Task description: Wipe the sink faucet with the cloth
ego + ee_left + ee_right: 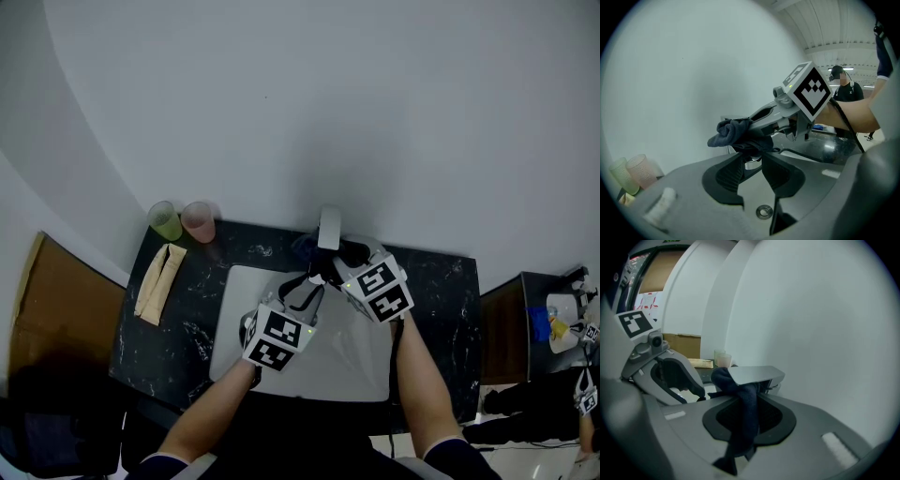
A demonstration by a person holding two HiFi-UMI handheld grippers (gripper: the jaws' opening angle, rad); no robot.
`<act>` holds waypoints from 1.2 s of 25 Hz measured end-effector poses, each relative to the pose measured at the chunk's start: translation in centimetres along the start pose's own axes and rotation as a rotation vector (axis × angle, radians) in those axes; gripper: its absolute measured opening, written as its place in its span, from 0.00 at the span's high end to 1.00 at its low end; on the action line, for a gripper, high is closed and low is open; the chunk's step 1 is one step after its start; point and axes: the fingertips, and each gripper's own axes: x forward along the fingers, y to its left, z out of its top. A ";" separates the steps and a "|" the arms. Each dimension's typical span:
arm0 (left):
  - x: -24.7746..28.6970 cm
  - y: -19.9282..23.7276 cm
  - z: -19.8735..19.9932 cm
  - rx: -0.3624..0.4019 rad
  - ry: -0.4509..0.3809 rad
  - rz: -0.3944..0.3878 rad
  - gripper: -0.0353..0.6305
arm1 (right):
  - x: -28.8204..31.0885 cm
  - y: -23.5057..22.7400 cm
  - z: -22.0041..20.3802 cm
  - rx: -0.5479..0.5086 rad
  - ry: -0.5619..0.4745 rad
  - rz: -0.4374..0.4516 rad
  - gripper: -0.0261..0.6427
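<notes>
The faucet [328, 228] stands at the back of the white sink [239, 300]. My left gripper [309, 286] reaches up to the spout from the basin. In the left gripper view my left gripper [752, 161] has its pads closed on the chrome spout end [752, 165]. My right gripper [339, 258] comes in from the right, shut on a dark blue cloth [749, 413]. The cloth hangs from the right gripper [747, 401] and bunches against the flat grey faucet top [757, 373]. Seen from the left gripper, the cloth [731, 132] is wadded just above the spout.
Two plastic cups, green [166, 221] and pink [198, 221], and a tan packet [159, 281] sit on the black counter [441, 300] left of the sink. The drain [763, 212] lies below the jaws. White wall rises behind. A person [843, 86] stands far off.
</notes>
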 end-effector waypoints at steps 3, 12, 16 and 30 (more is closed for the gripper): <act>-0.1 -0.1 -0.1 0.002 -0.002 -0.002 0.76 | -0.6 0.8 0.4 -0.017 -0.001 0.006 0.87; -0.9 -1.0 -0.5 -0.007 -0.011 -0.025 0.76 | -2.3 3.7 -0.8 -0.022 0.049 0.036 0.87; -1.9 -1.3 -1.0 -0.014 -0.014 -0.032 0.76 | -3.2 4.8 -0.7 -0.021 0.050 0.032 0.87; -6.5 -1.7 0.7 -0.131 -0.123 -0.091 0.75 | -6.3 6.9 -1.1 0.109 -0.067 0.002 0.87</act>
